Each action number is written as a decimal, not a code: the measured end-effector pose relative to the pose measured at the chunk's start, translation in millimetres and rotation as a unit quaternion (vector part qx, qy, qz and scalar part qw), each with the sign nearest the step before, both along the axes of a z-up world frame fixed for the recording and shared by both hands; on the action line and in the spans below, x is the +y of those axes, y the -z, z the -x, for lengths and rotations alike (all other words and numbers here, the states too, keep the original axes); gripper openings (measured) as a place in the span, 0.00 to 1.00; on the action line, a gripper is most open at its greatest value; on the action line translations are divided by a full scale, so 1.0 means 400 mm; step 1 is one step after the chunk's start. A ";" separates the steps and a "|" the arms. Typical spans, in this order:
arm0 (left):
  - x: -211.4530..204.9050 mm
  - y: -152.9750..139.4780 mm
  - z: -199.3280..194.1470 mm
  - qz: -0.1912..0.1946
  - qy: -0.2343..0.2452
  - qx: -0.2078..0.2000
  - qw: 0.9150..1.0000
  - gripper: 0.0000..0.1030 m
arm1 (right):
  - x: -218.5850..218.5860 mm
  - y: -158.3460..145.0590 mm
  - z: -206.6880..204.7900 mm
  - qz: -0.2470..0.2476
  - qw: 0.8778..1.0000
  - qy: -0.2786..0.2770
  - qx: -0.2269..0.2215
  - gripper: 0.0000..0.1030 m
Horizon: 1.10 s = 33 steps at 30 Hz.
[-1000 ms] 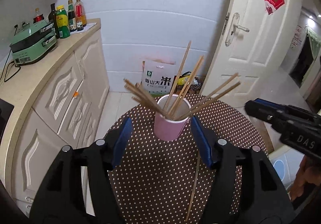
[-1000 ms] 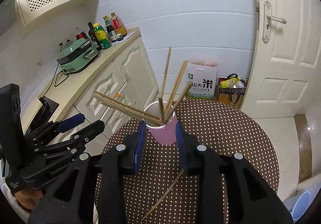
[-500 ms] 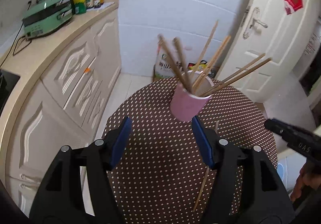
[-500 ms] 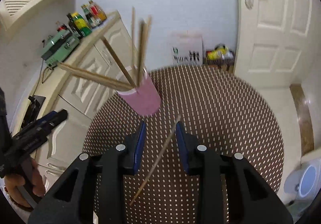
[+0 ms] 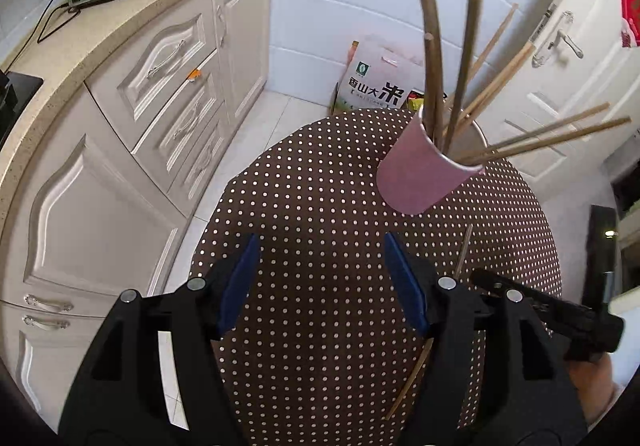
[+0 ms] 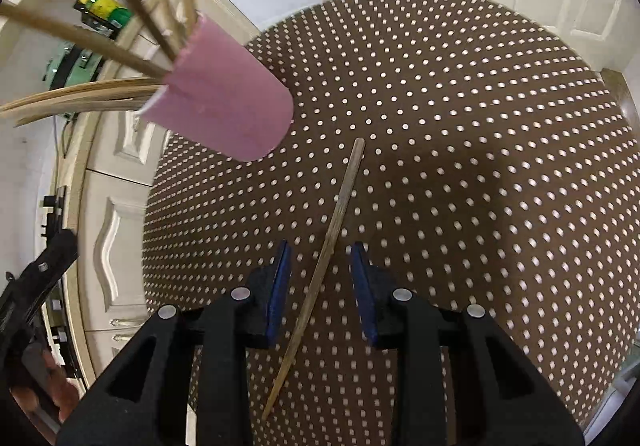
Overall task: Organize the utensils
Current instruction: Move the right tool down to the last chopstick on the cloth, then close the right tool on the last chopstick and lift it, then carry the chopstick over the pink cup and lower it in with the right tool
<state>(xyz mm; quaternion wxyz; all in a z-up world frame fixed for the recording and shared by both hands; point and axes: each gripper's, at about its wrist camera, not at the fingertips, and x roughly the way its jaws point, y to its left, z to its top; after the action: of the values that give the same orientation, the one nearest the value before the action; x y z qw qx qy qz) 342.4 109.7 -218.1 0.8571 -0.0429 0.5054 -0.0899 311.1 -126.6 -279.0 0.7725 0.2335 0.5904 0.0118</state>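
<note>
1 loose chopstick (image 6: 334,234) seen flat on dotted tabletop (image 6: 480,150), long axis from lower centre of right-wrist frame up toward centre, slightly right-leaning. Right tool (image 6: 320,278) held above it, jaws part-open, nothing gripped; stick passes between pads, contact not visible. Pink cup (image 6: 224,102) with other chopsticks at upper left. Left tool (image 5: 322,278) open and empty; same stick (image 5: 408,386) off to lower right in its frame. Right hand judged nearer for pickup.
</note>
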 end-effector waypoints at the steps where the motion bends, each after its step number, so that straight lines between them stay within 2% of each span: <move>1: -0.002 0.001 -0.007 0.001 -0.001 0.000 1.000 0.61 | 0.005 0.010 -0.009 0.003 1.000 -0.003 0.007 0.28; 4: -0.012 0.001 -0.020 0.003 0.000 -0.001 1.000 0.61 | 0.021 0.040 -0.039 0.015 0.999 -0.016 0.026 0.28; 7: -0.021 -0.002 -0.029 0.003 0.001 -0.002 1.000 0.61 | 0.042 0.043 -0.055 0.041 0.998 -0.035 0.025 0.27; 9: -0.028 -0.005 -0.032 0.006 0.003 -0.006 1.000 0.61 | 0.061 0.039 -0.063 0.066 0.996 -0.053 0.023 0.23; 10: -0.031 -0.007 -0.033 0.007 0.005 -0.007 1.000 0.61 | 0.070 0.040 -0.066 0.076 0.995 -0.058 0.022 0.14; 11: -0.035 -0.010 -0.035 0.010 0.009 -0.010 1.000 0.61 | 0.075 0.040 -0.068 0.088 0.994 -0.065 0.021 0.11; 15: -0.052 -0.016 -0.039 0.007 0.017 -0.014 1.000 0.61 | 0.070 0.042 -0.067 0.072 0.995 -0.067 0.018 0.06; 18: -0.058 -0.021 -0.042 0.009 0.020 -0.014 1.000 0.61 | -0.001 0.024 -0.076 0.041 0.998 -0.052 0.008 0.06; 25: -0.060 -0.047 -0.038 0.016 0.027 -0.027 0.999 0.61 | -0.070 -0.112 -0.048 0.018 0.997 -0.017 -0.069 0.05; 33: -0.070 -0.107 -0.026 0.038 0.047 -0.055 0.997 0.61 | -0.109 -0.323 -0.014 0.041 0.983 0.015 -0.177 0.05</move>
<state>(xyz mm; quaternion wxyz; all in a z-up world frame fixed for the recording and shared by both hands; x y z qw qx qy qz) 352.7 81.9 -175.3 0.8762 -0.0467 0.4549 -0.1519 316.7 -170.1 -149.9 0.8740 0.2046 0.4405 0.0169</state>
